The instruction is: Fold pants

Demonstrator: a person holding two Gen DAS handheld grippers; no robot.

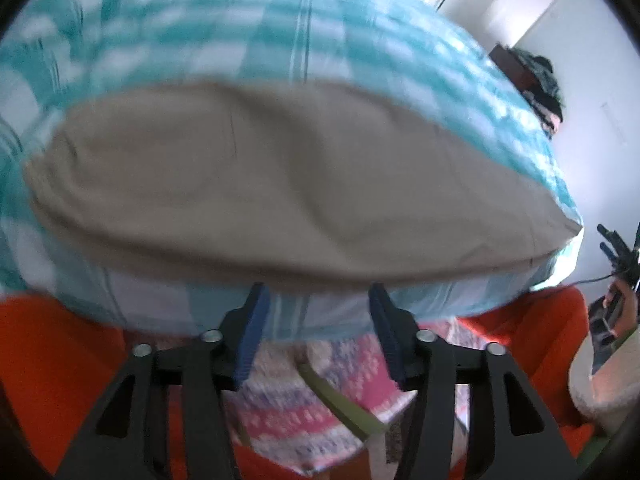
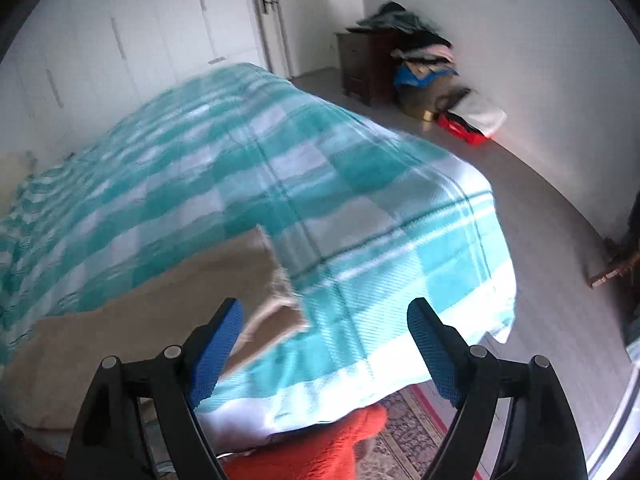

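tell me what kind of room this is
Most likely a bedroom in a home. A bed under a teal and white checked blanket fills the view, a dark wooden dresser piled with clothes stands by the far wall, and white wardrobe doors run behind the bed.

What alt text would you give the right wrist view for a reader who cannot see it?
The right gripper hangs open over the corner of a bed, its blue pads empty. Beige pants lie flat on the teal-and-white checked bedspread, just left of the fingers. Behind, a clothes pile sits by a dark dresser.
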